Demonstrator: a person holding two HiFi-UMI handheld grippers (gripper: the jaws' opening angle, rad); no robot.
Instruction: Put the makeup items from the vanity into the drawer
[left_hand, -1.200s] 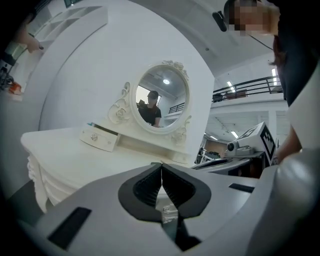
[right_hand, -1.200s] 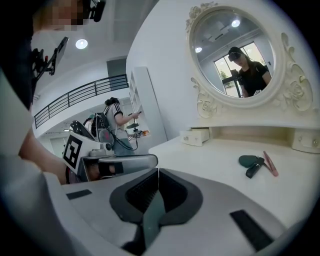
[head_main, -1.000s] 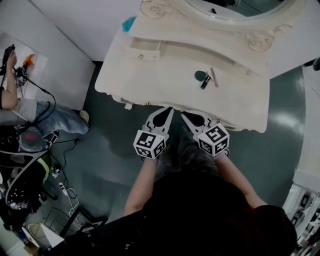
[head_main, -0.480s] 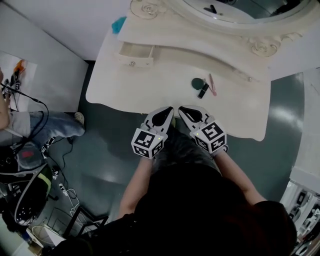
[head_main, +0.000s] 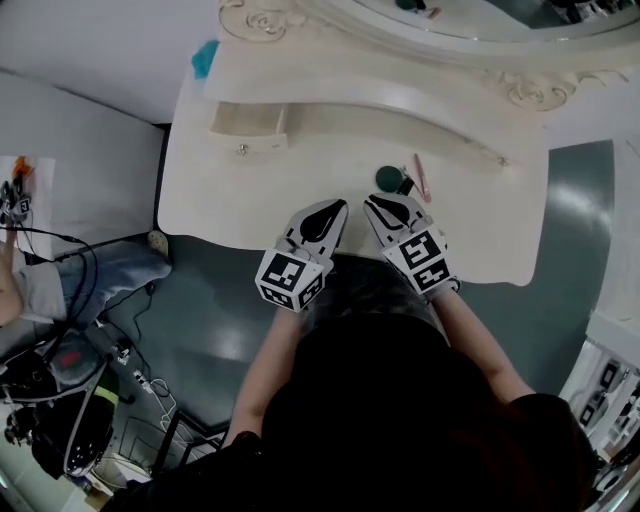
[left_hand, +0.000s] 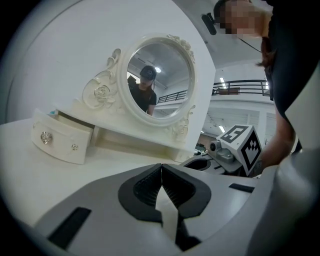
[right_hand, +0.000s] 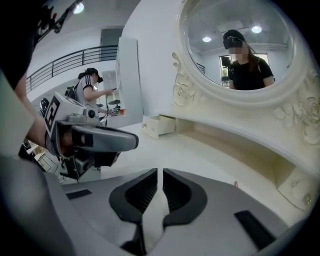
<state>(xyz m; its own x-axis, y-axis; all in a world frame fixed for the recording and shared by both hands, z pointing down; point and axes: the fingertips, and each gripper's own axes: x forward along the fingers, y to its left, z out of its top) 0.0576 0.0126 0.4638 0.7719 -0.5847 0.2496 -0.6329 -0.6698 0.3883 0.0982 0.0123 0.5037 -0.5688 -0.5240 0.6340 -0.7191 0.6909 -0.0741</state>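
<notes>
On the cream vanity top (head_main: 250, 205) lie a dark green round compact (head_main: 387, 178), a black tube (head_main: 405, 186) and a pink pencil (head_main: 421, 176), close together right of centre. A small drawer (head_main: 248, 131) stands pulled open at the back left; it also shows as the drawer (left_hand: 60, 138) and the drawer (right_hand: 159, 125) in the gripper views. My left gripper (head_main: 337, 206) is shut and empty over the front edge. My right gripper (head_main: 372, 203) is shut and empty too, its tip just in front of the compact. The pencil's tip (right_hand: 236, 184) peeks past the right jaw.
An oval mirror (left_hand: 160, 80) in a carved frame rises behind the vanity. A teal object (head_main: 205, 58) lies at the back left corner. On the floor to the left are a seated person's legs (head_main: 90, 275), cables and equipment (head_main: 60, 400).
Both grippers have moved forward from in front of the vanity to over its front edge. The right one has come close to the makeup items.
</notes>
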